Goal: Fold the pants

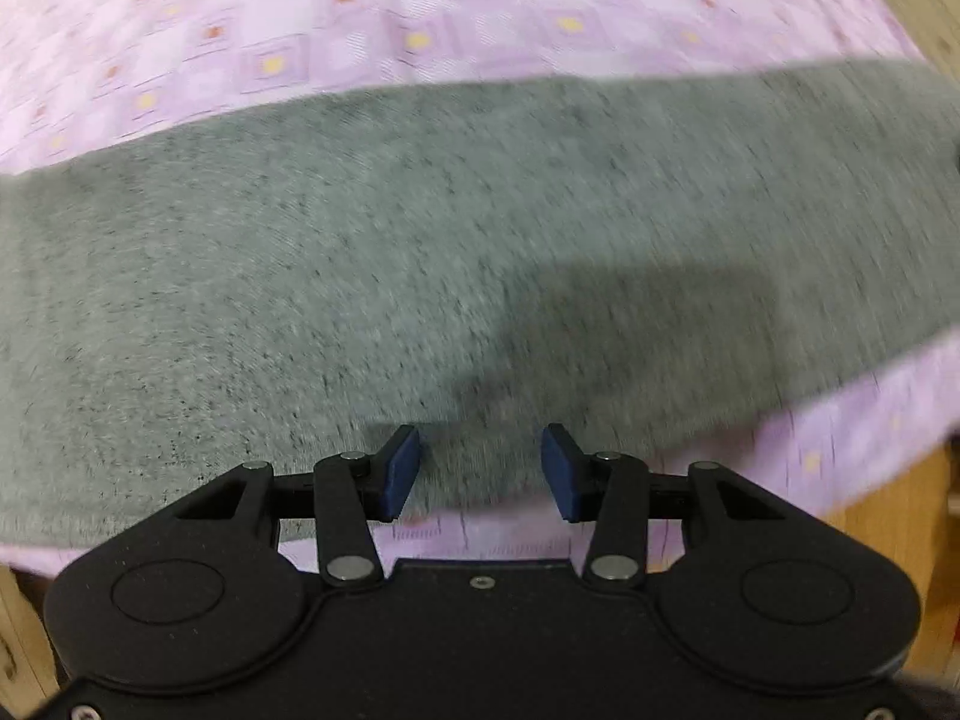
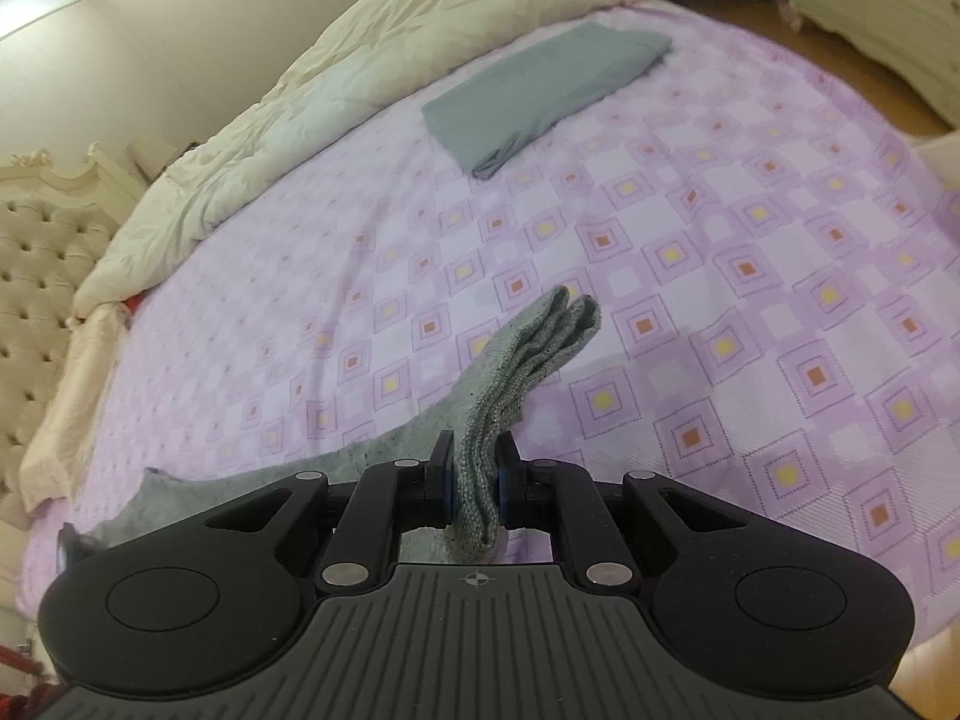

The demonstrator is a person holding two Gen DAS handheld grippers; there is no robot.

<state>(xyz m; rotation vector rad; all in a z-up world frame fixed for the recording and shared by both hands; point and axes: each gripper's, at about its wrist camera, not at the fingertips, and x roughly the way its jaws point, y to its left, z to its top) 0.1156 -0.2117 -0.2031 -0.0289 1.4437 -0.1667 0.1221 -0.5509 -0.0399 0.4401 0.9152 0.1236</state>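
Note:
Grey knit pants (image 1: 384, 276) lie flat in a wide band across the purple patterned bedsheet (image 1: 336, 30) in the left wrist view. My left gripper (image 1: 479, 471) points straight down over their near edge, open, with nothing between its blue pads (image 1: 401, 471). In the right wrist view my right gripper (image 2: 474, 483) is shut on a bunched, layered end of the grey pants (image 2: 528, 354), which sticks up past the fingers. The rest of the cloth trails down to the left onto the sheet (image 2: 750, 276).
A second folded blue-grey garment (image 2: 540, 90) lies far across the bed. A cream duvet (image 2: 270, 114) is bunched along the left, by a tufted headboard (image 2: 36, 276). Wooden floor (image 1: 888, 516) shows past the bed's near right edge. White furniture (image 2: 888, 18) stands at the far right.

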